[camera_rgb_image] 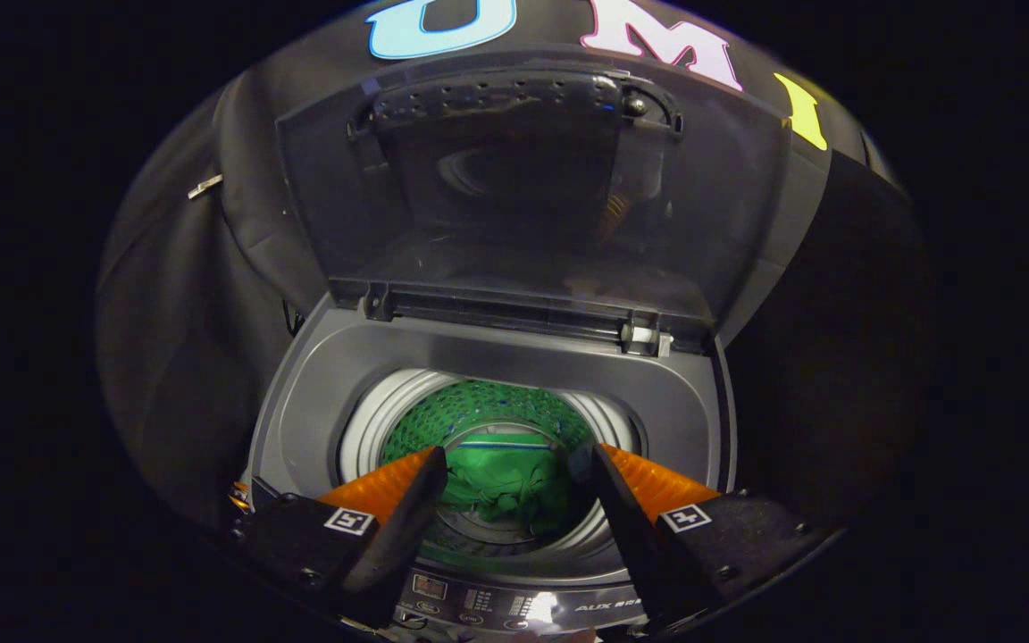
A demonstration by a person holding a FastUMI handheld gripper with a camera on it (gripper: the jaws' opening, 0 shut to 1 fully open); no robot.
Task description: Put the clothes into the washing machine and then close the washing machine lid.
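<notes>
I see my tool (514,469) with fingers spread apart, gripping nothing, above the washing machine (318,402). The green clothes (506,491) lie down in the drum between them; the lid (523,187) stands raised at twelve o'clock.

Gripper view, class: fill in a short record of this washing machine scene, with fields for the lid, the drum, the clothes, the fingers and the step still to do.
lid: lid raised, standing upright behind the opening
drum: drum open from above
clothes: green garment lying down inside the drum
fingers: gripper open above the drum, fingers apart, gripping nothing
control panel: control panel just below the fingers
step left: close the lid
</notes>
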